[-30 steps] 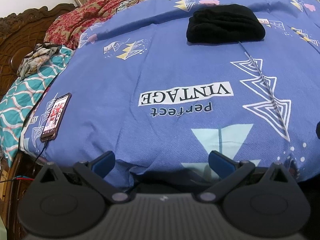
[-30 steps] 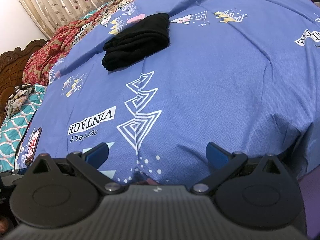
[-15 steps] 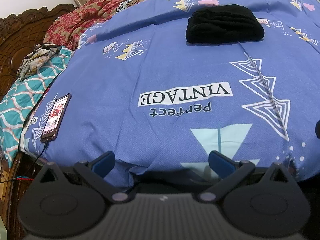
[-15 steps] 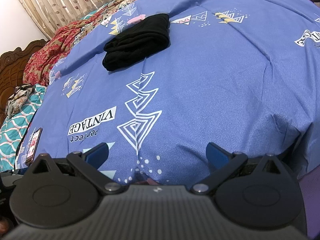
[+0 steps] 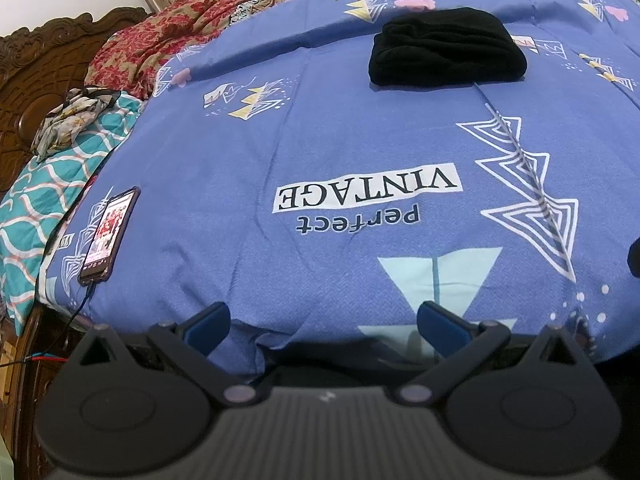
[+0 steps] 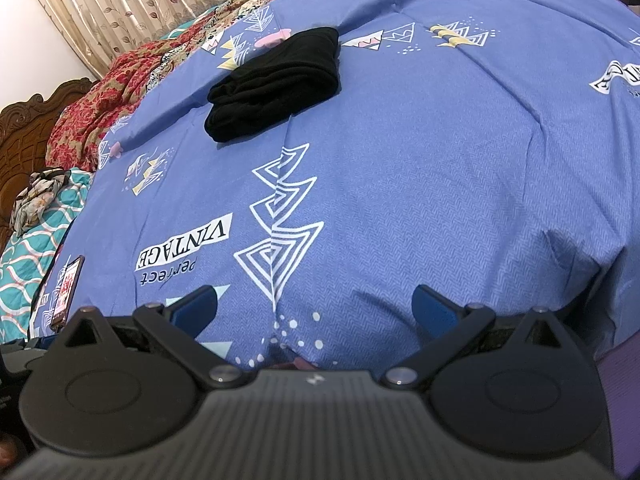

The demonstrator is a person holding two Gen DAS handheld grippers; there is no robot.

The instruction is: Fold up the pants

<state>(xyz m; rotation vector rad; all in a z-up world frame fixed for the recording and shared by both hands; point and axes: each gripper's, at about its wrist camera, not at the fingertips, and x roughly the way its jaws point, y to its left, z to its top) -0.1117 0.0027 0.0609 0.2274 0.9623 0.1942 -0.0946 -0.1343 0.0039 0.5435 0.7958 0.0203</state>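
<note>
Black pants (image 5: 446, 54) lie folded into a compact bundle far back on the blue patterned bedsheet (image 5: 320, 152). The right wrist view shows the same pants (image 6: 276, 88) at upper left of centre. My left gripper (image 5: 326, 326) hangs open at the near edge of the bed, far from the pants, with nothing between its blue-padded fingers. My right gripper (image 6: 316, 310) is likewise open and empty at the near edge of the sheet (image 6: 440, 160).
A phone (image 5: 109, 236) with a lit screen and a cable lies at the sheet's left edge, also seen as the phone (image 6: 68, 292). A teal pillow (image 5: 44, 200), a red floral blanket (image 5: 160, 44), a carved wooden headboard (image 5: 24, 80) and curtains (image 6: 132, 4) lie to the left and back.
</note>
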